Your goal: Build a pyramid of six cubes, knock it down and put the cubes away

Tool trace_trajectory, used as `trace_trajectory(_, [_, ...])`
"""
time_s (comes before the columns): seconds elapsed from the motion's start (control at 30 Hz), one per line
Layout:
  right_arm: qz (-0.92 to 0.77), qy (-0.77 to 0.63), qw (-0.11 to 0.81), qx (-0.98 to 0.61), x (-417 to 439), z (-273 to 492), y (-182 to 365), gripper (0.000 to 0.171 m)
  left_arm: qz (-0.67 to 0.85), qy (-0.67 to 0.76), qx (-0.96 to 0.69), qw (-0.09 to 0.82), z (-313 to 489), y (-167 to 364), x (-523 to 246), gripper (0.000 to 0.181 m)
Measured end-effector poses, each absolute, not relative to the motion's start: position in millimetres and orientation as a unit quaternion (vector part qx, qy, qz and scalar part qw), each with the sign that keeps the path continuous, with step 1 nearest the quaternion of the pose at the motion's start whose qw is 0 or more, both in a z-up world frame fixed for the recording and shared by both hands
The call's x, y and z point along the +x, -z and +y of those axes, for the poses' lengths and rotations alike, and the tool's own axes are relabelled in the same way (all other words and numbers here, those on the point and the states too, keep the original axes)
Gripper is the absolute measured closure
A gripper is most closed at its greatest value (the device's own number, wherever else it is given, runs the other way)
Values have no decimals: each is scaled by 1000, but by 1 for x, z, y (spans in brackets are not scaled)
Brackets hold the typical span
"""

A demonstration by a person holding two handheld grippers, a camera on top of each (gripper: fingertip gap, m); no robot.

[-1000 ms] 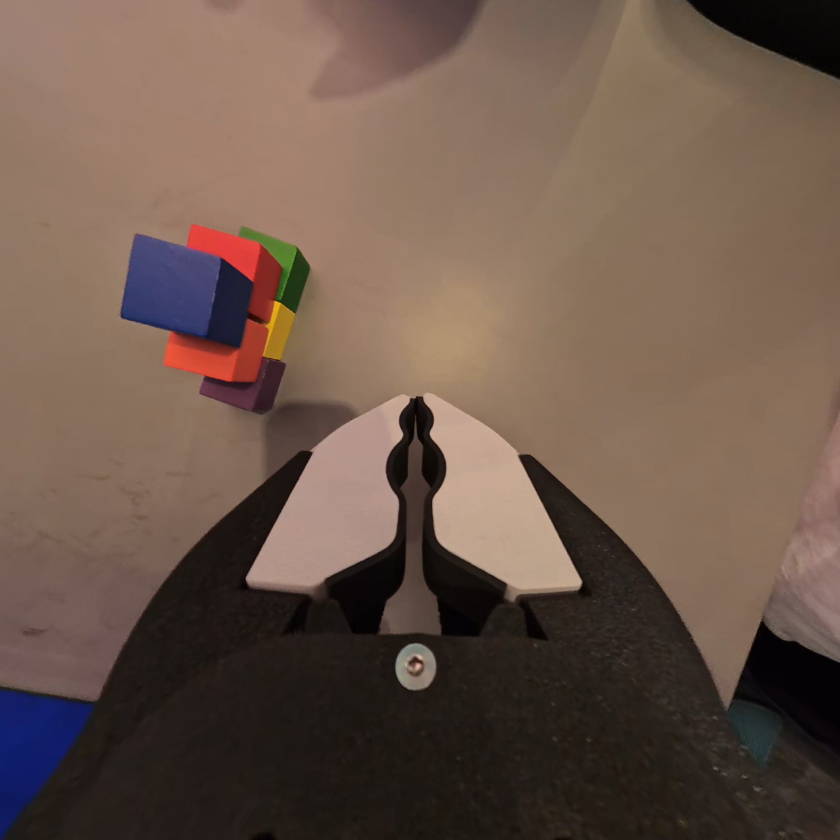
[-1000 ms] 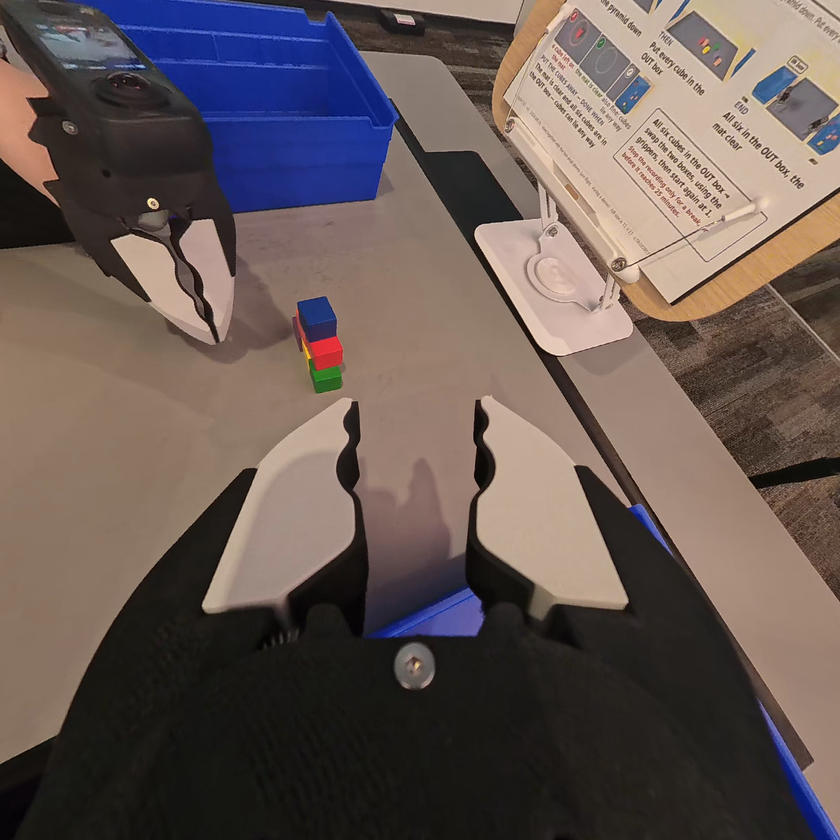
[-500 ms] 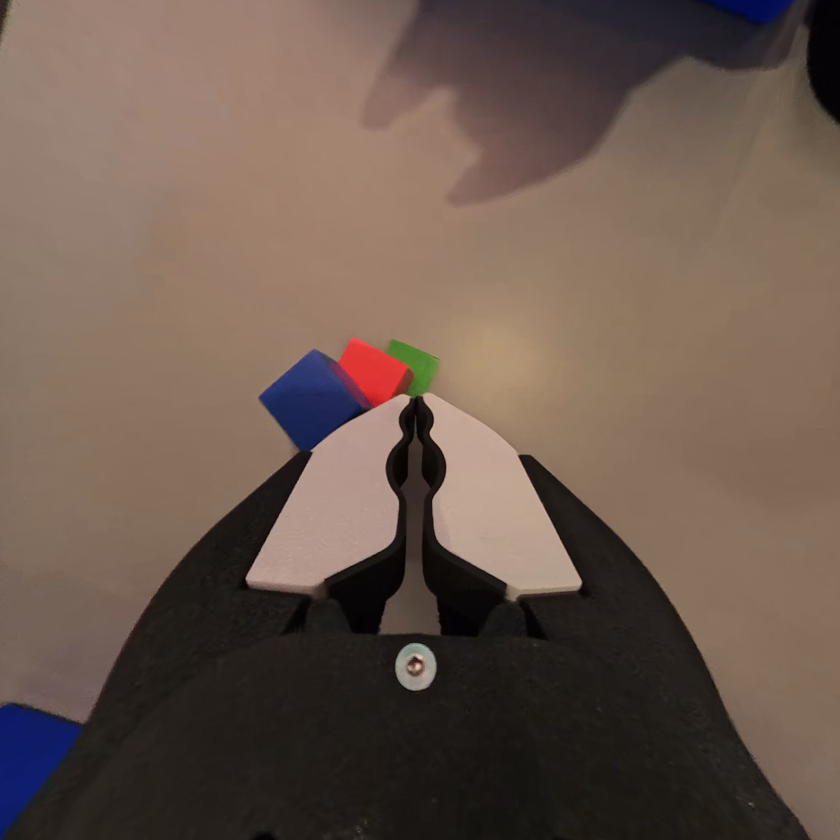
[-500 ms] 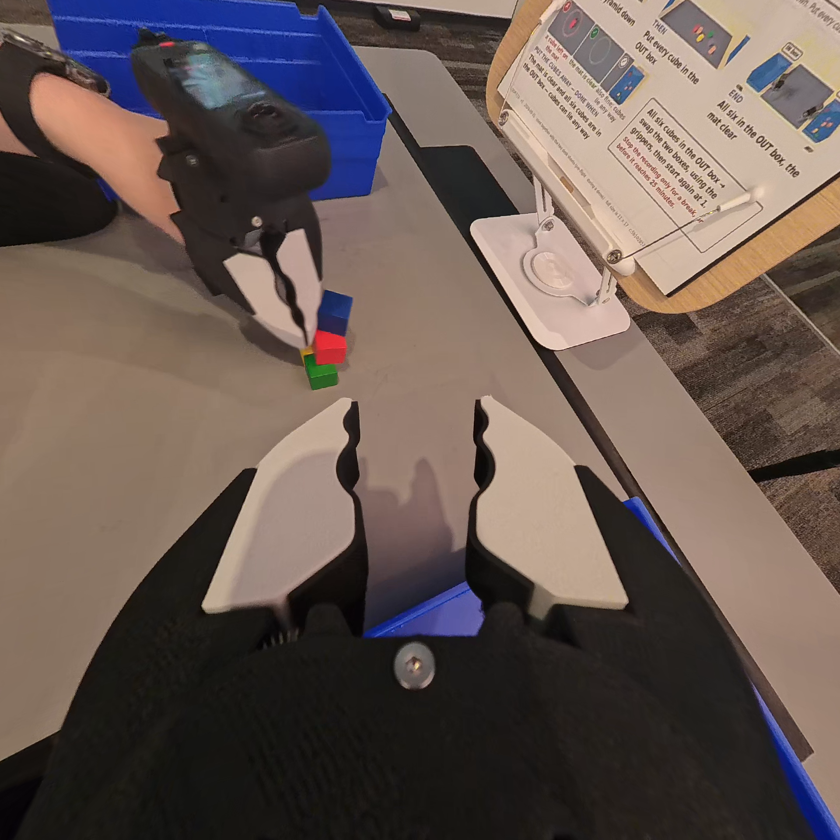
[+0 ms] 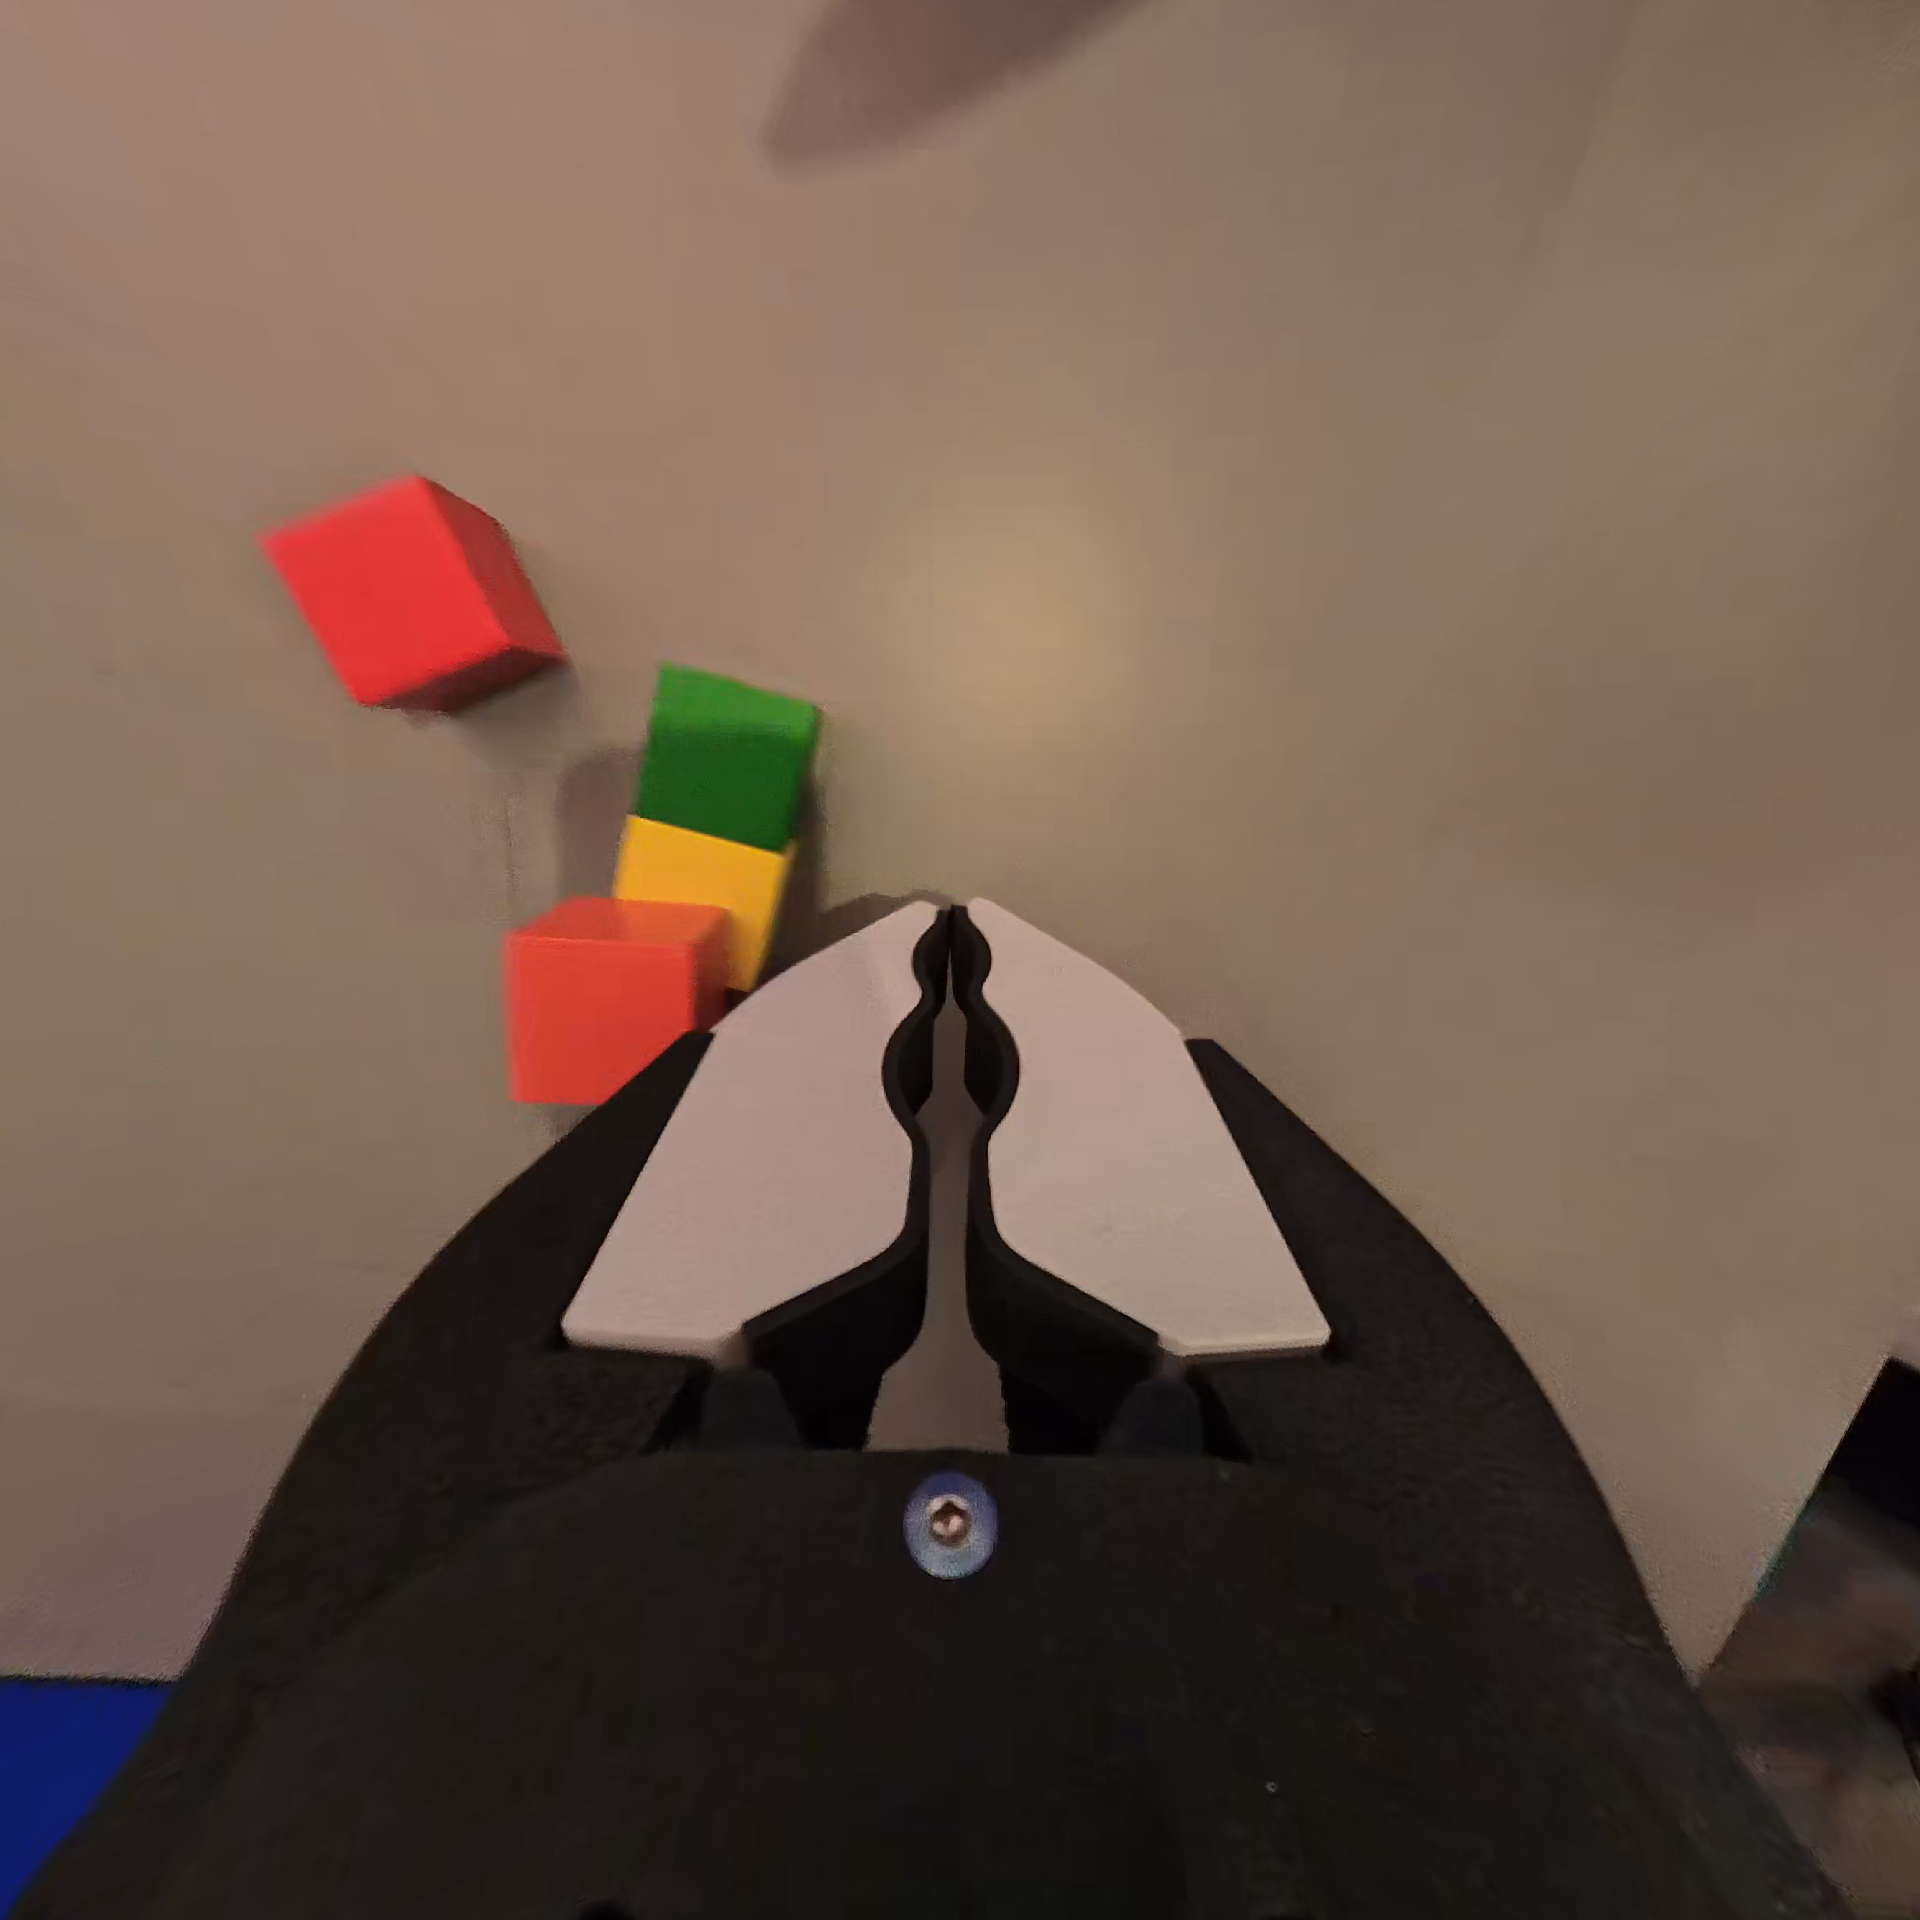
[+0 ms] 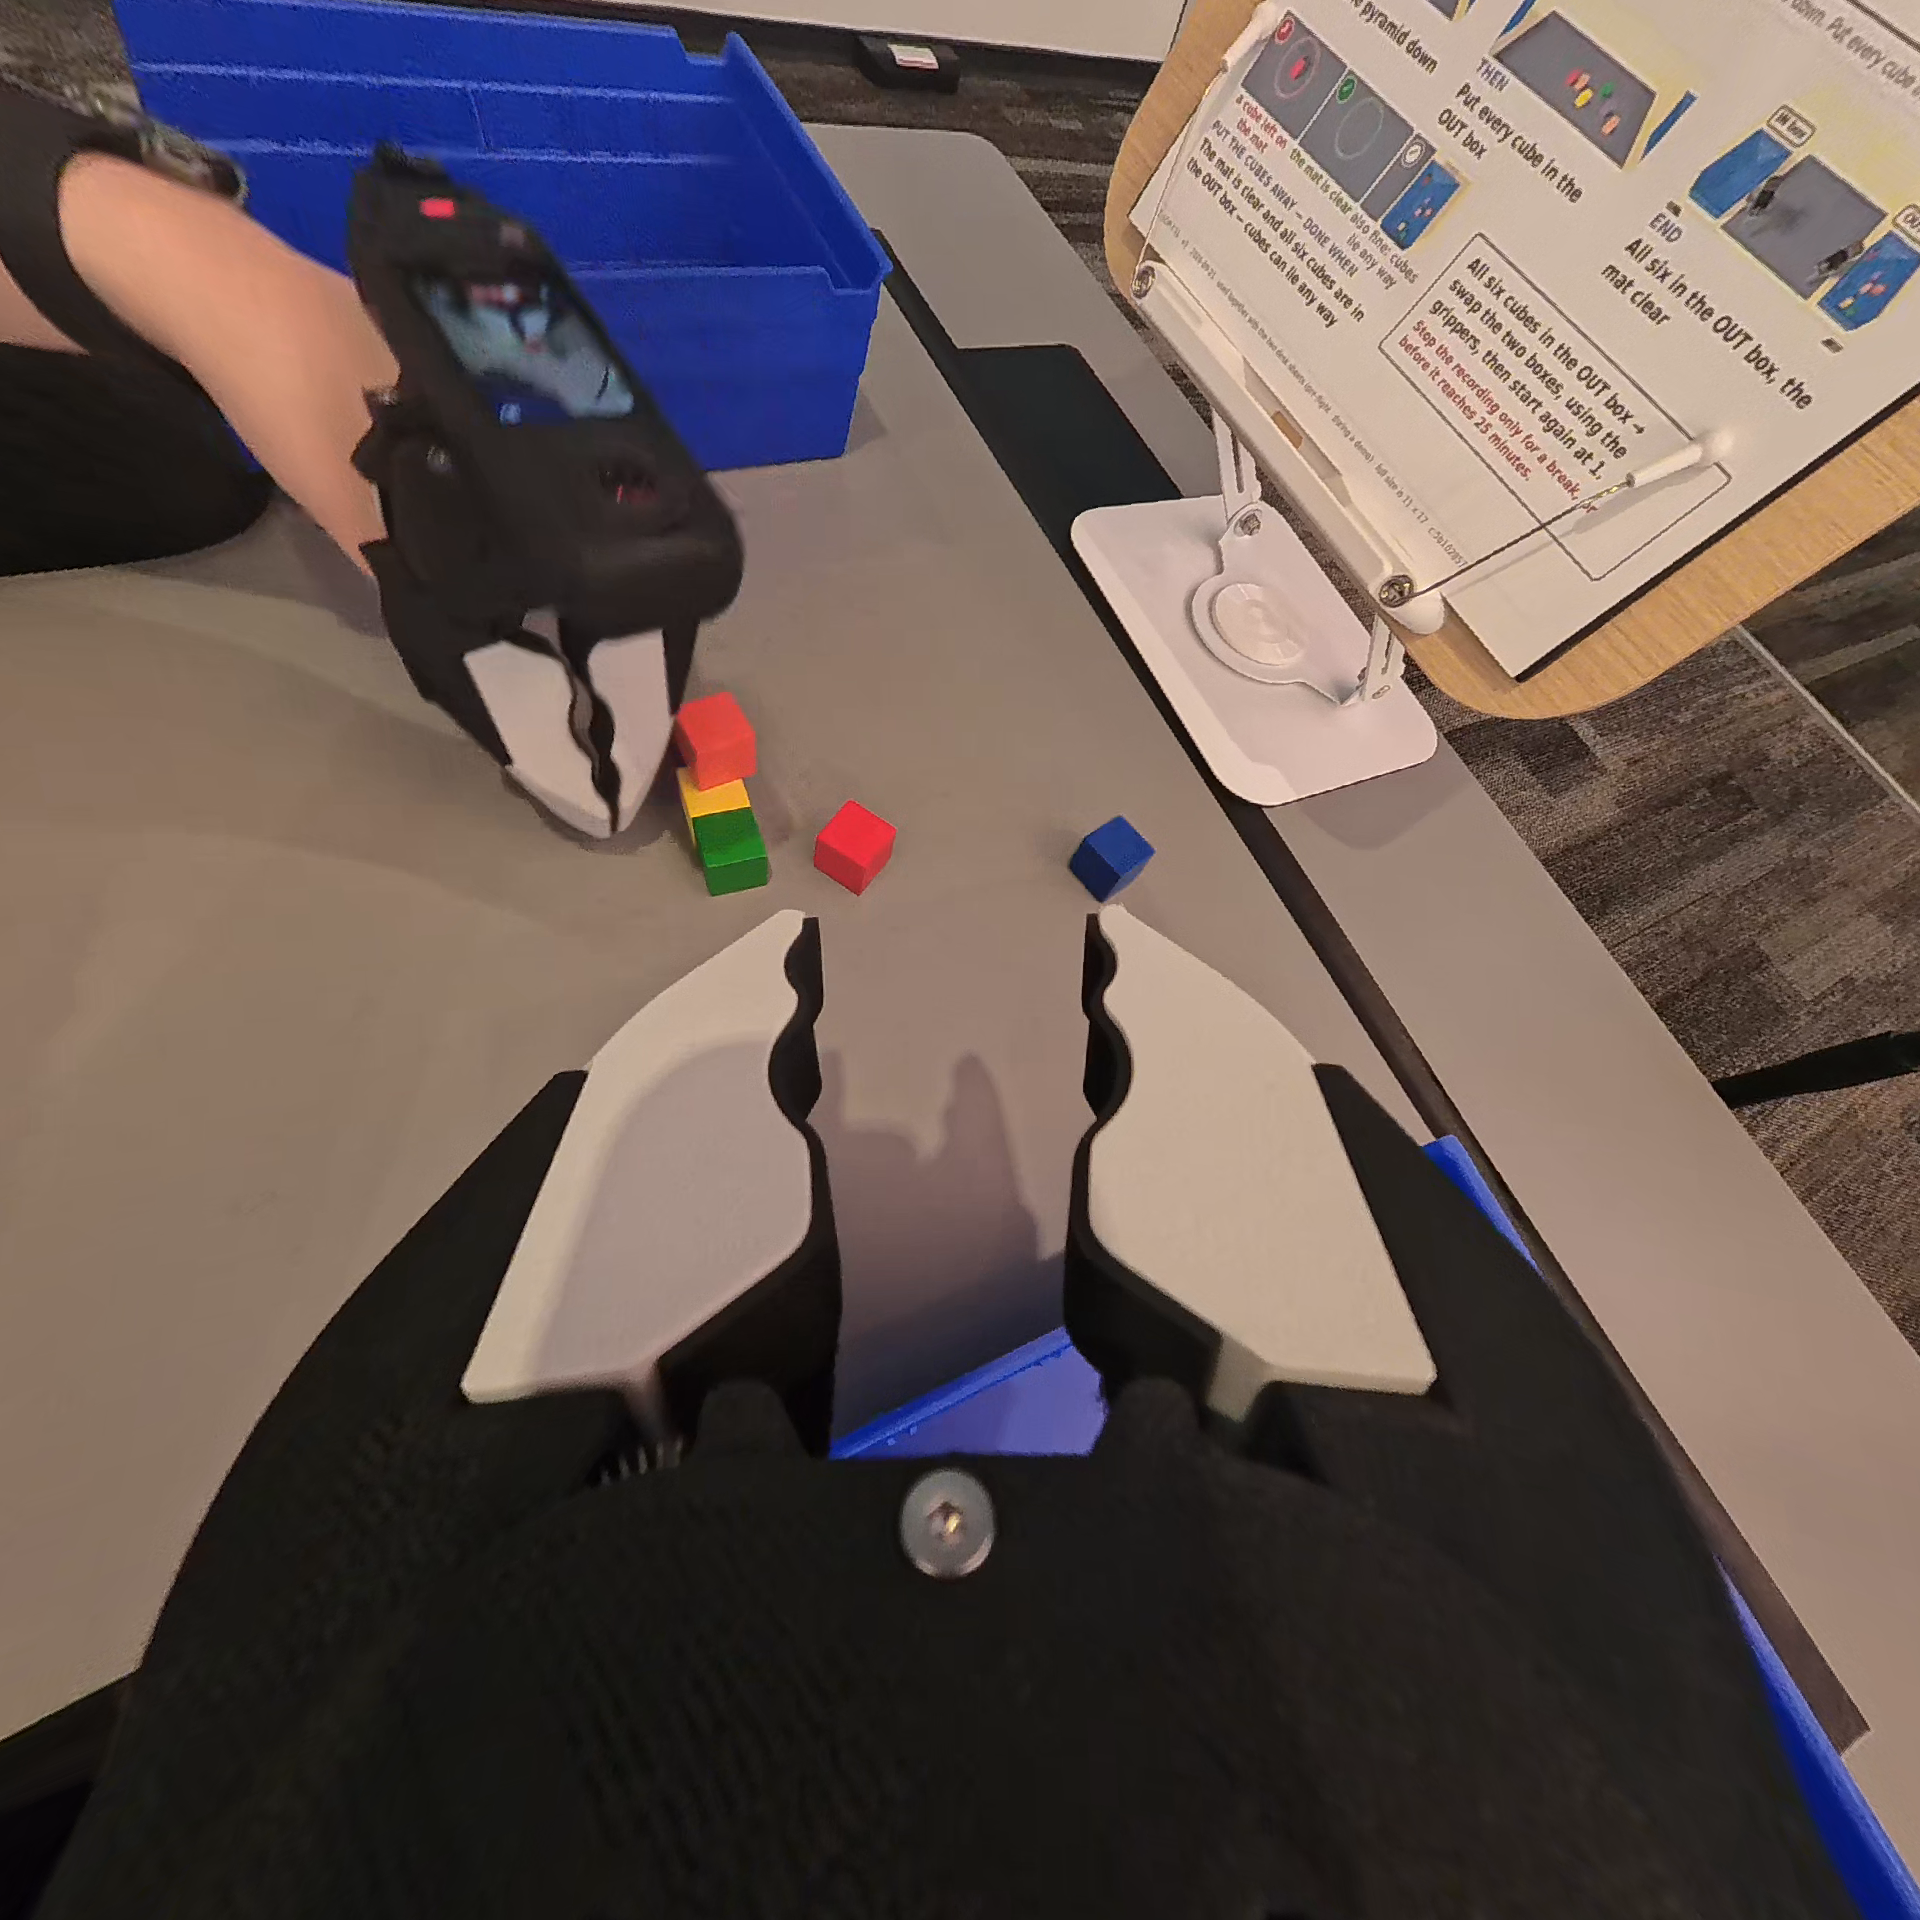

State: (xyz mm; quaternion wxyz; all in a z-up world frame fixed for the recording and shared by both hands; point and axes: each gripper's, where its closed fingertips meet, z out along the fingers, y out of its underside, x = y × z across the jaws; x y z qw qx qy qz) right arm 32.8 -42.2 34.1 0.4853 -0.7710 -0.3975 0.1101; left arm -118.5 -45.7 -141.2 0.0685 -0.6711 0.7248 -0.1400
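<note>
My left gripper (image 5: 951,912) is shut and empty, its tips low beside a row of cubes; it also shows in the right wrist view (image 6: 597,805). Next to it an orange cube (image 5: 603,997) (image 6: 715,738) sits tilted against a yellow cube (image 5: 701,883) (image 6: 712,800), with a green cube (image 5: 727,753) (image 6: 732,852) at the row's end. A red cube (image 5: 400,592) (image 6: 854,845) lies apart on the grey mat (image 6: 312,987). A blue cube (image 6: 1110,854) lies farther right. The purple cube is hidden. My right gripper (image 6: 948,920) is open and empty, held back from the cubes.
A large blue bin (image 6: 623,208) stands at the far side of the mat. Another blue bin's edge (image 6: 966,1403) shows under my right gripper. An instruction sheet on a white stand (image 6: 1278,644) is at the right. The table edge (image 6: 1351,987) runs along the right. The gap from one gripper's tips to the other's is roughly 25 cm.
My shut left gripper swept into the pyramid and knocked it down. The blue and red cubes tumbled off to the right. The right gripper stayed in place.
</note>
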Motion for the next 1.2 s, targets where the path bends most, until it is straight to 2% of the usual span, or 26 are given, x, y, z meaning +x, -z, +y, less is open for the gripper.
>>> trace_trajectory(0.1, [-399, -110, 488, -769, 32, -43, -36, 122, 732, 104, -668, 82, -45, 160, -126, 181])
trace_trajectory(0.53, [-403, -105, 478, -773, 29, -41, -31, 122, 656, 114, -717, 206, 46, 135, -97, 181])
trace_trajectory(0.67, [-404, -105, 476, -774, 29, -41, -29, 122, 646, 103, -727, 210, 67, 131, -99, 181])
trace_trajectory(1.07, [-401, -103, 471, -779, 31, -38, -26, 122, 655, 152, -708, 218, 36, 112, -88, 181])
trace_trajectory(1.2, [-407, -99, 464, -780, 28, -38, -23, 122, 687, 114, -683, 219, 29, 124, -79, 181])
